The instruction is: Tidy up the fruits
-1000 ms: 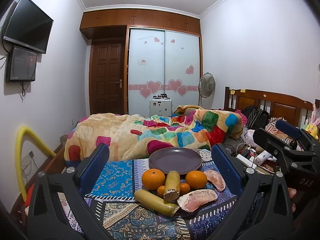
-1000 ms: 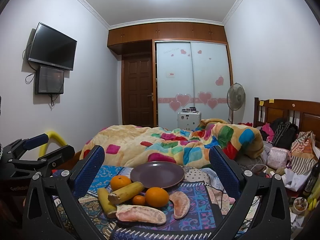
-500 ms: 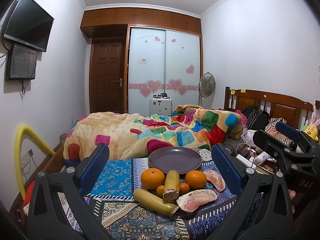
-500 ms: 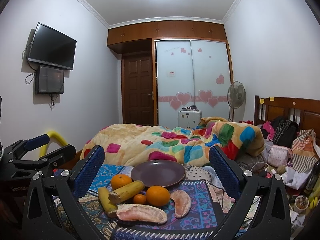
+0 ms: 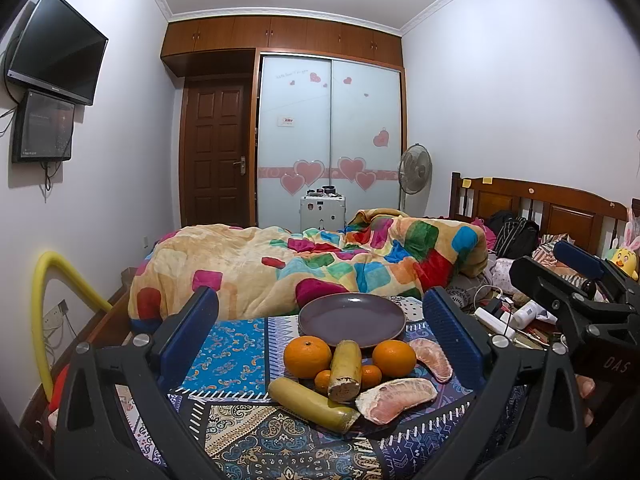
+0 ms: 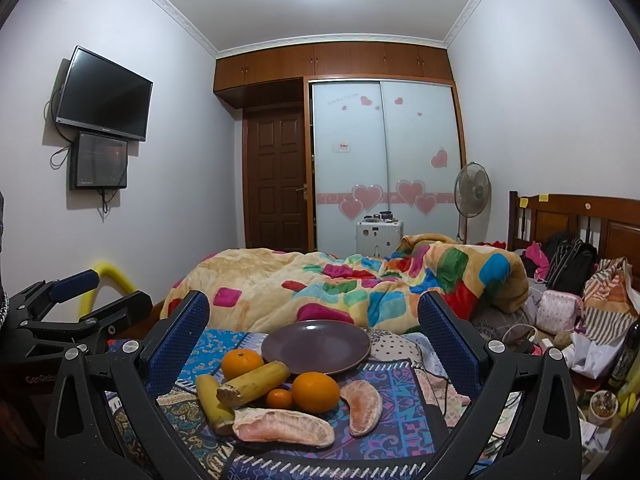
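Note:
An empty purple plate (image 5: 352, 321) (image 6: 316, 346) sits on a patterned cloth (image 5: 228, 352). In front of it lie two large oranges (image 5: 307, 357) (image 5: 394, 358), small tangerines (image 5: 371, 376), two yellow sugarcane pieces (image 5: 345, 364) (image 5: 312, 402) and two peeled pomelo segments (image 5: 396, 399) (image 5: 434, 359). My left gripper (image 5: 320, 344) is open and empty, held back from the fruit. My right gripper (image 6: 314, 352) is open and empty, also short of the fruit (image 6: 315, 392). Each gripper shows at the edge of the other's view.
A colourful quilt (image 5: 320, 264) is heaped on the bed behind the plate. Bags, chargers and clutter (image 6: 568, 320) lie to the right by the wooden headboard (image 5: 540, 208). A yellow foam tube (image 5: 40, 320) arcs at the left wall.
Both grippers have drifted very slightly; the fruit and plate have not moved. Both stay open.

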